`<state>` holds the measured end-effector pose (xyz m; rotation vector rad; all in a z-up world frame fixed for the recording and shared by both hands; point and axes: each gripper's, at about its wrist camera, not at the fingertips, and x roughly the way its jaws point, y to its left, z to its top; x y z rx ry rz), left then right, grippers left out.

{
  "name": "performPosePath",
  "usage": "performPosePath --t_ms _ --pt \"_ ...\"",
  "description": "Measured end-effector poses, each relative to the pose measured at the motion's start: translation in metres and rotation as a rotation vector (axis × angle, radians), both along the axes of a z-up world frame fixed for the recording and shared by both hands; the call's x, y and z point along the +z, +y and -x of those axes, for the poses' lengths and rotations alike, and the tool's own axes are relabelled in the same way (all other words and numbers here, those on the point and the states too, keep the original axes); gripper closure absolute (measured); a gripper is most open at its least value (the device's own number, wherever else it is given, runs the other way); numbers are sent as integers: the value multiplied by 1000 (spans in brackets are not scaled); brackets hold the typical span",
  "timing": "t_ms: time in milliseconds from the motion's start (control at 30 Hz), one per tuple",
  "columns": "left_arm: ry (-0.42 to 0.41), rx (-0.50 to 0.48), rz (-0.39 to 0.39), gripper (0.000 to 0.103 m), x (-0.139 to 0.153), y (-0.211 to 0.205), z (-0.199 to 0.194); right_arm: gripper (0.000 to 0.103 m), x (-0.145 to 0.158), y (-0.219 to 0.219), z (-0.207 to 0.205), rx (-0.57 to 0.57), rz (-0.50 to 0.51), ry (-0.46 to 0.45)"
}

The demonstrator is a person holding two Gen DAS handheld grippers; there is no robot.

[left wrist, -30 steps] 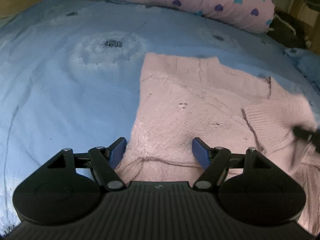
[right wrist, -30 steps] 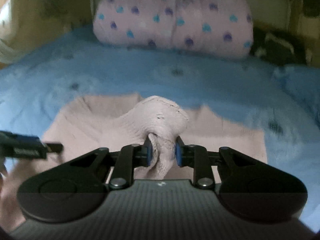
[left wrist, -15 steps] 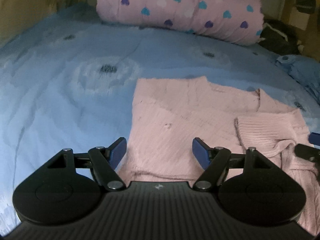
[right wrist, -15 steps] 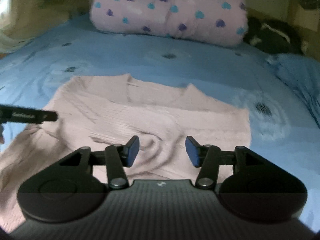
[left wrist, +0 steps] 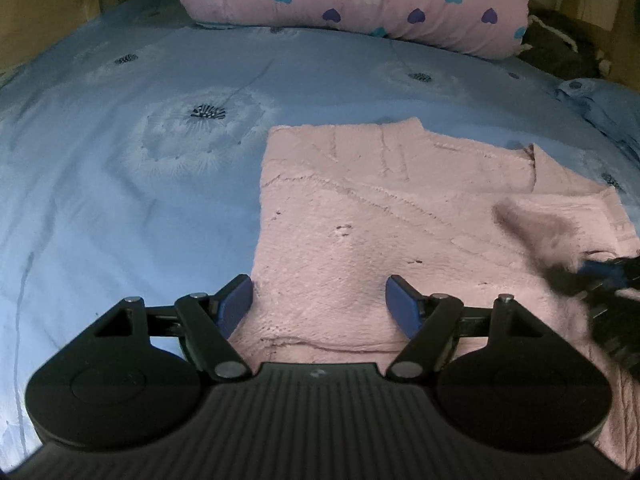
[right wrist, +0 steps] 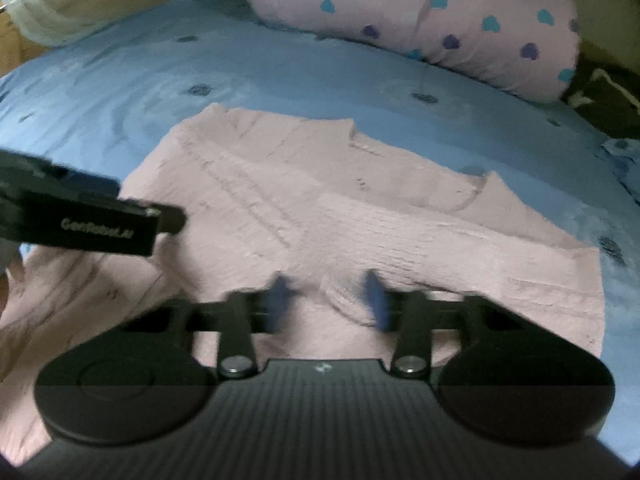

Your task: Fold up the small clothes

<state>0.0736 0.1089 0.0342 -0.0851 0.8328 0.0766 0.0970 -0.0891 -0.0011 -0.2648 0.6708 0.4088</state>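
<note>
Over the pink sweater (left wrist: 400, 216) on the bed (left wrist: 120, 184): left gripper (left wrist: 319, 300) wide apart, empty; right gripper (right wrist: 328, 300) blurred, parted, empty.

A blue bedsheet (left wrist: 140, 208) printed with dandelion heads covers the bed. At its far end lies a rolled pink quilt (left wrist: 360, 0) dotted with hearts, beside dark fabric (left wrist: 560, 52).

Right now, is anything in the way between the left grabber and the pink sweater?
No, nothing visible is in the way. The left gripper is open right over the near edge of the pink sweater, which lies flat on the blue bedsheet. The right gripper, also open, is over the sweater's folded-in sleeve, off to the side.
</note>
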Motion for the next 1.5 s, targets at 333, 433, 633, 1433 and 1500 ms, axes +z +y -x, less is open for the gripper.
performPosePath --t_ms 333,433,633,1433,1500 --pt "3 6 -11 24 0 -2 1 90 31 -98 17 -266 -63 -56" --pt "6 5 -15 24 1 -3 1 88 28 -131 22 -350 -47 -31" --pt "10 7 -28 24 2 -5 1 85 12 -184 31 -406 -124 179" --pt "39 18 -21 23 1 -3 -3 52 9 -89 -46 -126 -121 114" --pt "39 20 -19 23 0 -3 -3 50 1 -88 -49 -131 -126 131"
